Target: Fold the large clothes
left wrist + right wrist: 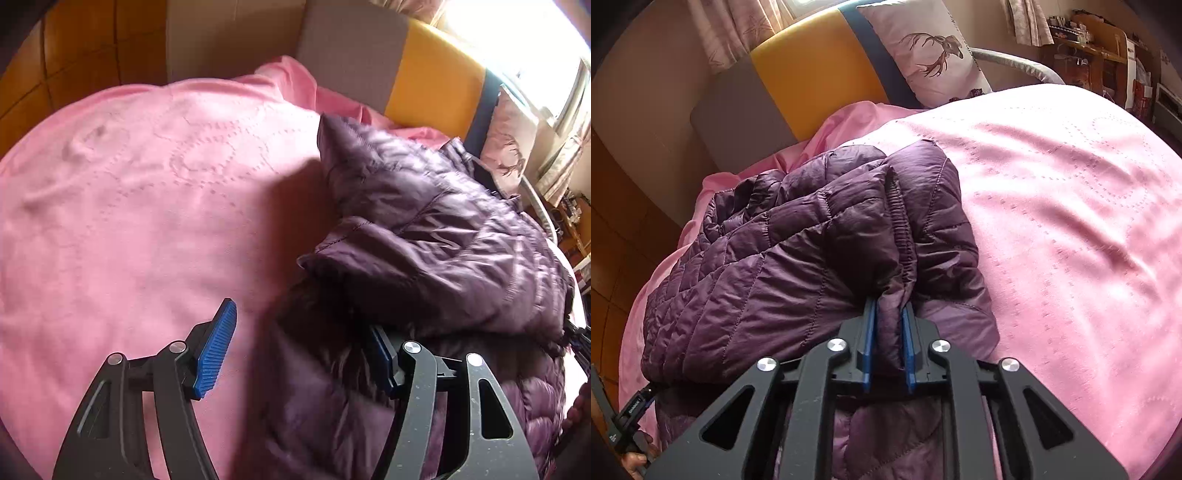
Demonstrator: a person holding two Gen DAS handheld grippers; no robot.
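Apparently right gripper around jacket

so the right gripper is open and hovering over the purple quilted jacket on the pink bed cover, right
Not quite. In the right wrist view the right gripper is shut on a fold of the purple quilted jacket, not open and hovering. The jacket does lie on the pink bed cover.

Left gripper: right pad half buried under the purple jacket, can't tell if fabric is between the jaws. Jacket runs off frame at 5 o'clock. Right wrist view: jacket hem hidden behind the right gripper. Shelf clutter at 1 o'clock too small to identify. Window blown out.
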